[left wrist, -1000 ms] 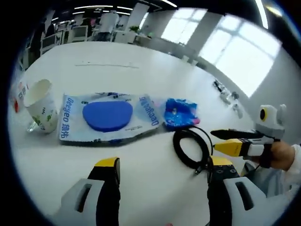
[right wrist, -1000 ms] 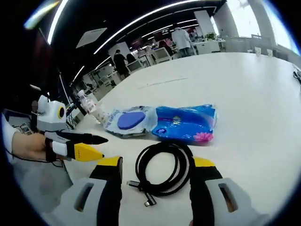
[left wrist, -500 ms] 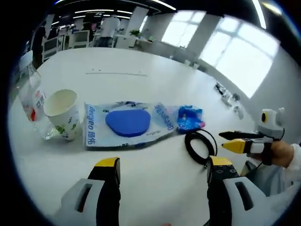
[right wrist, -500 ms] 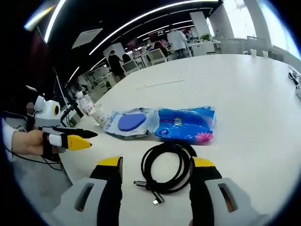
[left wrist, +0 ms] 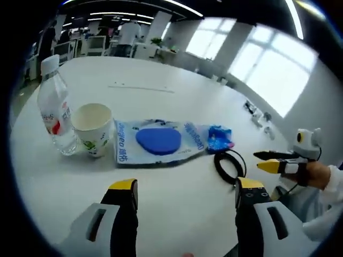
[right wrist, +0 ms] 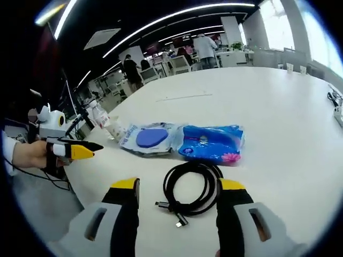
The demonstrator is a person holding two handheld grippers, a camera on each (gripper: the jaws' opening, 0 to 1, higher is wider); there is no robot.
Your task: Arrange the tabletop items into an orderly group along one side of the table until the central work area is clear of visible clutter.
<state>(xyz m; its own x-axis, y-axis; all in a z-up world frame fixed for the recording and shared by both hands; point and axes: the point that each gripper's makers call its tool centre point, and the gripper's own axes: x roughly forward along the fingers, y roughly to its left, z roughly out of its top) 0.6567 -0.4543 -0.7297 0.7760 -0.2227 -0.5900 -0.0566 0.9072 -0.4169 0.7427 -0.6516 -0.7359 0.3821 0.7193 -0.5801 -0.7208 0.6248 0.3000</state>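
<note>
Along the white table (left wrist: pixel 161 91) lie a clear water bottle (left wrist: pixel 53 107), a paper cup (left wrist: pixel 94 128), a white packet with a blue disc (left wrist: pixel 158 142), a blue packet (left wrist: pixel 218 138) and a coiled black cable (left wrist: pixel 229 166). My left gripper (left wrist: pixel 185 187) hangs open above the near table edge, short of the cup and the white packet. The right gripper (left wrist: pixel 259 161), held in a hand, hovers beside the cable. In the right gripper view my right gripper (right wrist: pixel 178 184) is open with the cable (right wrist: pixel 192 187) just ahead of its jaws. The blue packet (right wrist: pixel 211 143), white packet (right wrist: pixel 149 138), bottle (right wrist: pixel 99 115) and left gripper (right wrist: pixel 96 149) lie beyond.
Small items and wires sit at the table's far right edge (left wrist: pixel 257 110) (right wrist: pixel 337 101). Bare white tabletop stretches behind the row of things. People (right wrist: pixel 206 45) stand among desks and chairs in the background office.
Both cameras have drawn back from the table. The left gripper view has swung so that the bottle now shows. The things on the table have not moved.
</note>
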